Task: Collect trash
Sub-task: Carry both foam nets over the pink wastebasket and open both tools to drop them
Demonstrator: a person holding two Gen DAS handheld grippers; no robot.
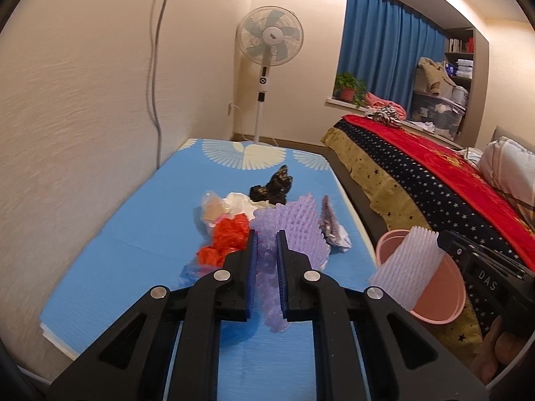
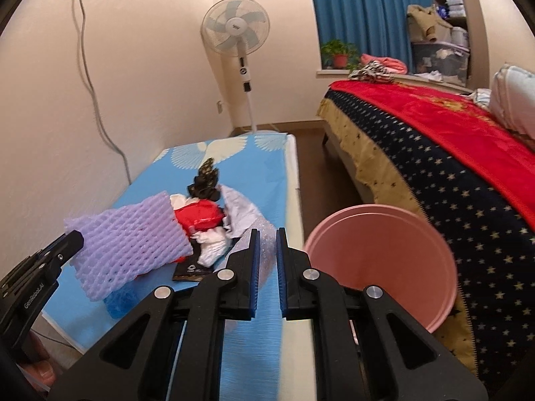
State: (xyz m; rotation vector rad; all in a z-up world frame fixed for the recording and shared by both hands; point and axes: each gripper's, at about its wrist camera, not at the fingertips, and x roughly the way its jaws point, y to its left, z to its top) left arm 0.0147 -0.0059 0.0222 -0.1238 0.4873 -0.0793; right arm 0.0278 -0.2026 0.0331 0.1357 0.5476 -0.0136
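Note:
A pile of trash lies on the blue cloth table (image 1: 117, 250): red wrapper (image 1: 227, 237), black wrapper (image 1: 272, 187), white paper (image 1: 239, 200). My left gripper (image 1: 267, 244) is shut on a purple foam net (image 1: 294, 230), held above the pile; the net also shows in the right wrist view (image 2: 133, 240). My right gripper (image 2: 266, 244) is shut on a white foam net (image 1: 406, 264), which looks translucent between the pads (image 2: 265, 257). It holds the net over the pink bin (image 1: 441, 287), which also shows in the right wrist view (image 2: 384, 260).
A bed (image 2: 451, 167) with a starred cover and red blanket stands right of the table, with a narrow floor gap between. A standing fan (image 1: 267, 40) is at the far wall. A cable (image 2: 90, 77) hangs down the left wall.

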